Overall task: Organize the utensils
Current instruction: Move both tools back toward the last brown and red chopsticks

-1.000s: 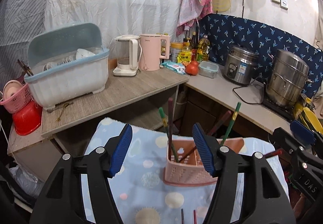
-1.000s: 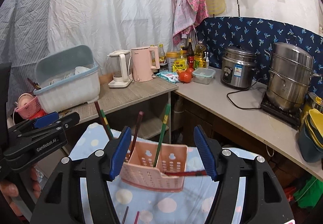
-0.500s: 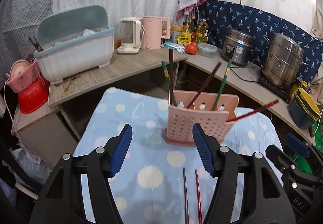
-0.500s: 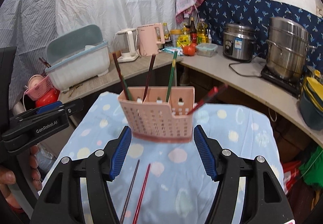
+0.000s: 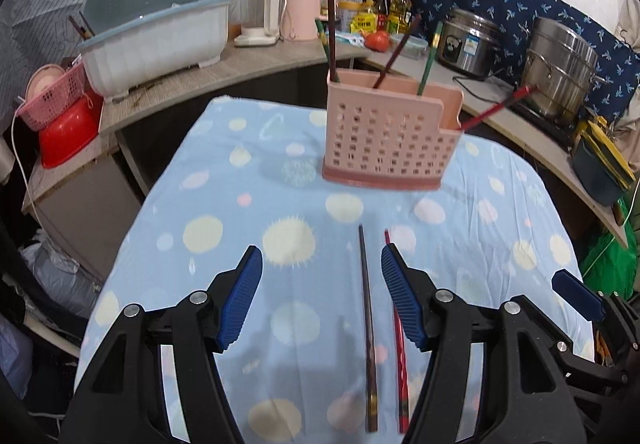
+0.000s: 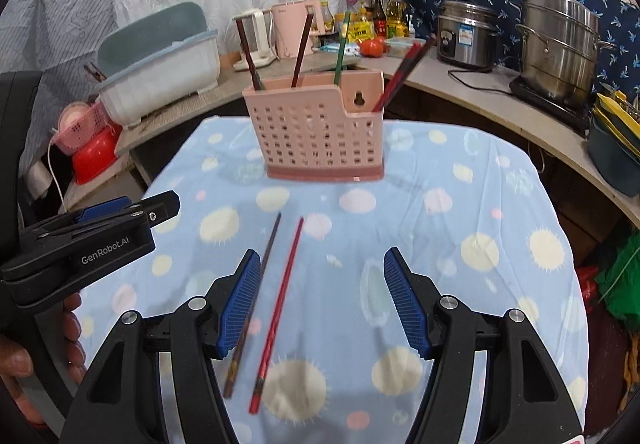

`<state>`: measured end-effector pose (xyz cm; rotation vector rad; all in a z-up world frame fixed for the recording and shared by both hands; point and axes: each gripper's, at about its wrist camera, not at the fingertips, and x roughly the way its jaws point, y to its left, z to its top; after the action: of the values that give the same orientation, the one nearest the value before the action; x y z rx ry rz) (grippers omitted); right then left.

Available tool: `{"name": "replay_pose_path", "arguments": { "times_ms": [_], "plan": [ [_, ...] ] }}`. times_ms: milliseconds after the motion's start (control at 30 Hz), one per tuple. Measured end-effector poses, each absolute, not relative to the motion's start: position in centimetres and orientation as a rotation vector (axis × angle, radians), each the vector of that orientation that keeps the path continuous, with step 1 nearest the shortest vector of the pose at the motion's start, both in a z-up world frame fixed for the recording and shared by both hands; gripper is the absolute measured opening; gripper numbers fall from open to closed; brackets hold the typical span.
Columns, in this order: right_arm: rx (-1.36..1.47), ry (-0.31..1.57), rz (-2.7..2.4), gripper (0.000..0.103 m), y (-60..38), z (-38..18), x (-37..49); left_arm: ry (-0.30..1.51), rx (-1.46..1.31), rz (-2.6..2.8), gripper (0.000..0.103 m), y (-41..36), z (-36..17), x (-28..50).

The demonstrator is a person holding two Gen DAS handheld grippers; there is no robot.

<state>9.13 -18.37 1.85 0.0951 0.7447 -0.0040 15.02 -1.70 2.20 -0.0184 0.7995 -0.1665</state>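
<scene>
Both claws stand spread with nothing between their blue pads: the left gripper (image 5: 322,298) fills the bottom of its own view, the right gripper (image 6: 322,302) the bottom of its own. In the left wrist view a dark brown chopstick (image 5: 368,328) lies lengthwise in the lower middle, inside the gap of the jaws but touching neither pad, and a red chopstick (image 5: 401,364) lies just beside it, partly behind the right-hand pad. In the right wrist view the same pair slants across the lower middle — the dark one (image 6: 256,284) partly behind the left-hand pad, the red one (image 6: 278,310) clear in the gap.

Both sticks rest on a pale blue tablecloth (image 5: 208,180) dotted with cream, white and pink spots. At upper centre of each view stands a pink perforated utensil holder (image 5: 390,136) with several chopsticks leaning out of it — brown, green and red.

Behind the table runs a wooden counter (image 5: 256,62). At upper left sits a white dish rack (image 5: 156,40) with a grey-blue lid, beside a pink basket over a red basin. Two kettles (image 5: 280,14) and some bottles stand at top centre; a rice cooker (image 5: 468,42) and a steel steamer pot (image 5: 560,78) sit at upper right against a navy patterned cloth. White sheeting covers the wall.
</scene>
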Motion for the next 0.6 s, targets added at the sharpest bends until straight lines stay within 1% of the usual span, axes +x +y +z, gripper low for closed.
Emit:
{"name": "replay_pose_path", "arguments": {
  "times_ms": [267, 433, 533, 600],
  "plan": [
    [0.085, 0.852, 0.011, 0.062, -17.5, -3.0, 6.0, 0.886, -0.005, -0.158, 0.059, -1.1, -2.2, 12.0],
    [0.077, 0.899, 0.039, 0.061, -16.3, -4.9, 4.9, 0.933, 0.002, -0.147, 0.059, -0.6, -4.4, 10.3],
    [0.061, 0.918, 0.058, 0.058, -15.3, -5.8, 4.6, 0.941, 0.01, -0.144, 0.059, -0.2, -5.3, 9.3],
    [0.05, 0.929, 0.068, 0.054, -14.8, -6.2, 4.6, 0.956, 0.006, -0.14, 0.059, 0.1, -5.8, 8.9]
  ]
}}
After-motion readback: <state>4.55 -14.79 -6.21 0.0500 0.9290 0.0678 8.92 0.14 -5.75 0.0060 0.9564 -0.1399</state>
